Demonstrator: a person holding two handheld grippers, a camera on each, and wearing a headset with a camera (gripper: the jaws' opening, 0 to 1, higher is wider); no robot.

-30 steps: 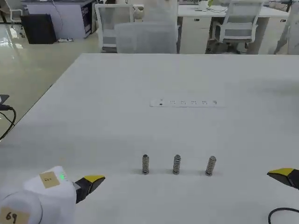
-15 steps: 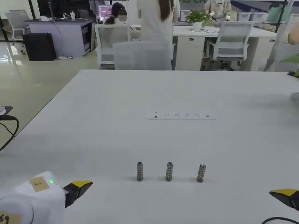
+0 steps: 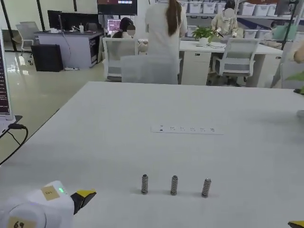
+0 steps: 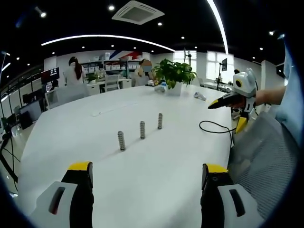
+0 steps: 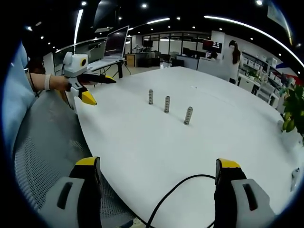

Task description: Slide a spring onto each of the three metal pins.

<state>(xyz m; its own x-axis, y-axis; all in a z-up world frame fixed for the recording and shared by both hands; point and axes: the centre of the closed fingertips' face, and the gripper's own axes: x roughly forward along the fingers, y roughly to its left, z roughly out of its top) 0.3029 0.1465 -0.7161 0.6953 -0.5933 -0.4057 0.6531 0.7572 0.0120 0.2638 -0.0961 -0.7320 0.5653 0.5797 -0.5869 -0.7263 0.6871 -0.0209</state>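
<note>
Left gripper [image 4: 147, 172] at near left of white table [image 3: 109, 142], jaws spread wide, nothing between. Right gripper [image 5: 156, 164] at near right, jaws also wide apart, empty. Little farther, between them: three springs [image 3: 174, 185] upright in row, rightmost slightly tilted. Beyond: power strip [image 3: 187, 129].

- White table [image 3: 118, 123], plain and unpatterned, spans the scene.
- Three springs [image 3: 174, 185] at centre, silver-grey, banded by dark coil lines.
- Left gripper [image 3: 84, 195], near left: white body, black jaws tipped yellow, a green light, tan labels.
- Right gripper [image 5: 157, 163]: grey jaws capped in yellow.
- Black cable [image 5: 190, 176] on the near right of the table.
- White power strip [image 3: 186, 128], dotted with dark sockets, farther back.
- Green plant [image 4: 173, 72] at the table's right edge.
- Glossy beige floor [image 3: 42, 95], far left.
</note>
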